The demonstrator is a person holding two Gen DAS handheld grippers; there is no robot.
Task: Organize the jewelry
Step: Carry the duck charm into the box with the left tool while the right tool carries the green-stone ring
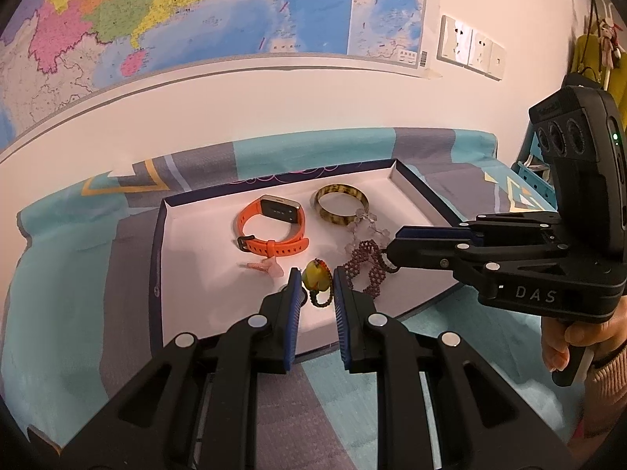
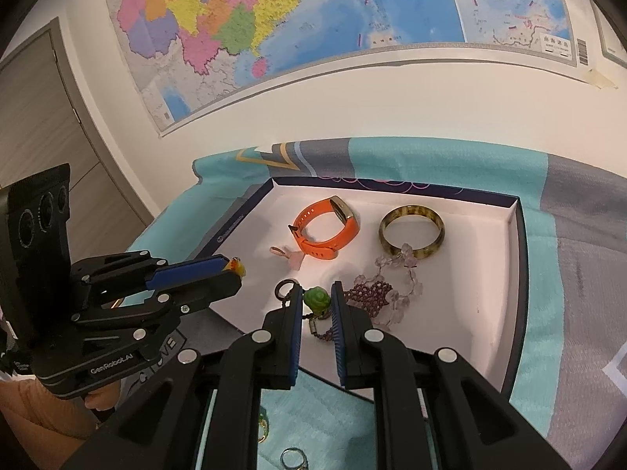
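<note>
A navy-rimmed box tray (image 1: 156, 258) with a white floor lies on a teal and grey cloth. My left gripper (image 1: 316, 274) is shut on a yellow pendant (image 1: 316, 277) on a dark cord, over the tray's near edge. In the right wrist view that left gripper (image 2: 235, 270) shows the yellow pendant (image 2: 238, 265) at its tip. My right gripper (image 2: 316, 290) is shut on a green pendant (image 2: 316, 300) whose dark cord ends in a ring (image 2: 285, 286). In the left wrist view the right gripper (image 1: 388, 250) reaches in beside the purple beaded bracelet (image 1: 366, 266).
The tray (image 2: 518, 274) also holds an orange watch (image 1: 270, 227), a tortoiseshell bangle (image 1: 341, 205), a pale crystal bead bracelet (image 2: 403, 274) and a small pink charm (image 1: 266, 266). Two rings (image 2: 293, 458) lie on the cloth (image 1: 62, 274) near me. A map covers the wall behind.
</note>
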